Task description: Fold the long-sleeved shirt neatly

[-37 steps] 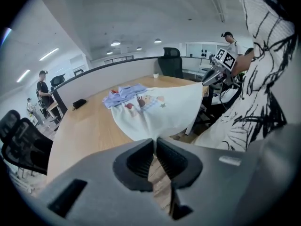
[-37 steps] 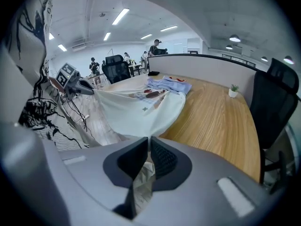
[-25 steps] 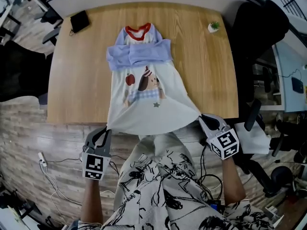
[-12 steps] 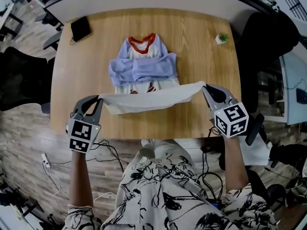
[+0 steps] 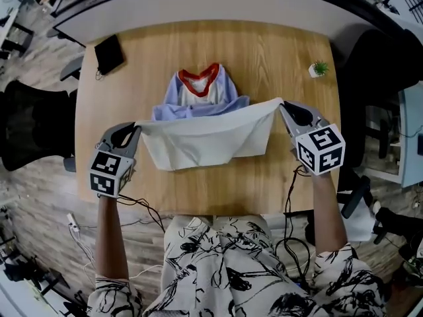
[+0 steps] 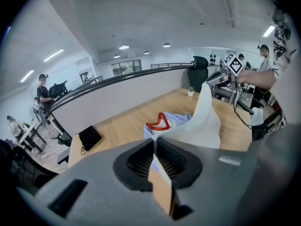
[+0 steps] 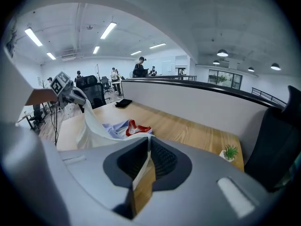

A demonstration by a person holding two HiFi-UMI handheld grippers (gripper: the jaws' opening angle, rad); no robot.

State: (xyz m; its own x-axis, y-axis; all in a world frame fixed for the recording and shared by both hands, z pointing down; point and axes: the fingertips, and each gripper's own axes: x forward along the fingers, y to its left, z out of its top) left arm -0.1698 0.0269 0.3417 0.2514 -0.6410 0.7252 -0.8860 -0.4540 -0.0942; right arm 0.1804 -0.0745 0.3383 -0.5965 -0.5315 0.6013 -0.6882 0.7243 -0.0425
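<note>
Two grippers held the long-sleeved shirt [image 5: 205, 140] by its bottom corners, the left gripper [image 5: 134, 129] and the right gripper [image 5: 284, 106] each clamped on white cloth. They kept the edge taut above the table [image 5: 284, 51], apparently to lay it smoothly over the blue sleeves [image 5: 168, 111]

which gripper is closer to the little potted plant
Right. The right gripper is close, down-left of the potted plant; the left gripper is far across the table.

No words or numbers are legible; the left marker cube [image 5: 108, 174] and right marker cube [image 5: 320, 150] bear only square patterns.
</note>
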